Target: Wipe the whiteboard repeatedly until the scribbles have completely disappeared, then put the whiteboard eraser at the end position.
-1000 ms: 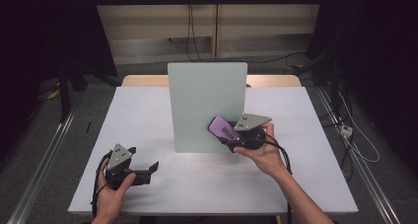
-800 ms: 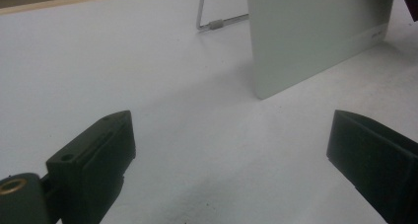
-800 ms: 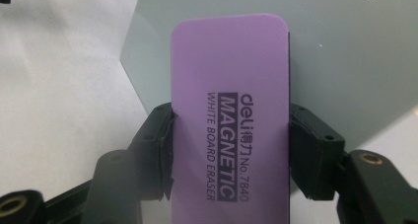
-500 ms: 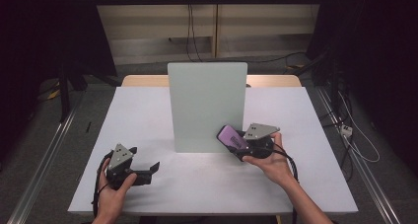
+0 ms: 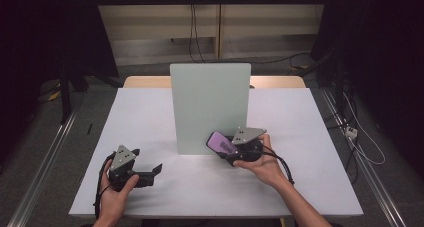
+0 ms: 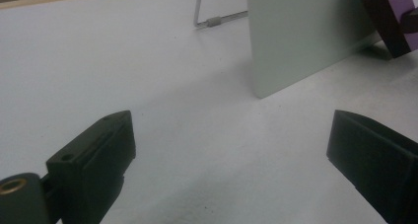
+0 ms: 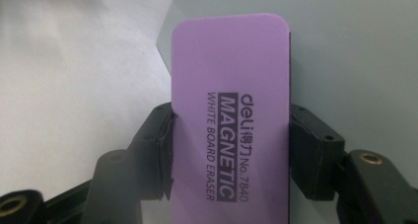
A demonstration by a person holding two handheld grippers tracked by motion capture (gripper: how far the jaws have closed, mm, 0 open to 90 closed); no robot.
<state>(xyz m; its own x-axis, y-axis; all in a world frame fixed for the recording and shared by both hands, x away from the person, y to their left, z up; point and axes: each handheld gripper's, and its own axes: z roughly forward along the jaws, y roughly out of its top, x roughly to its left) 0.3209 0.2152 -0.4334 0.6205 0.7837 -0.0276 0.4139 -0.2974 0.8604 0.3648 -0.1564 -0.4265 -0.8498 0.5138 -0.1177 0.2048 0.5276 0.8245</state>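
R gripper (image 5: pixel 222 148) clamps purple eraser (image 7: pixel 230 115) by its long edges, at lower R corner of upright board (image 5: pixel 210 107). L gripper (image 5: pixel 155 171): jaws apart, empty, resting on table (image 5: pixel 300 117), well apart.

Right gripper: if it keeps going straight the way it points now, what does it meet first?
Most likely the upright grey-green board. The right gripper is shut on the purple eraser, whose far end would probably touch the board's face first; depth is hard to judge.
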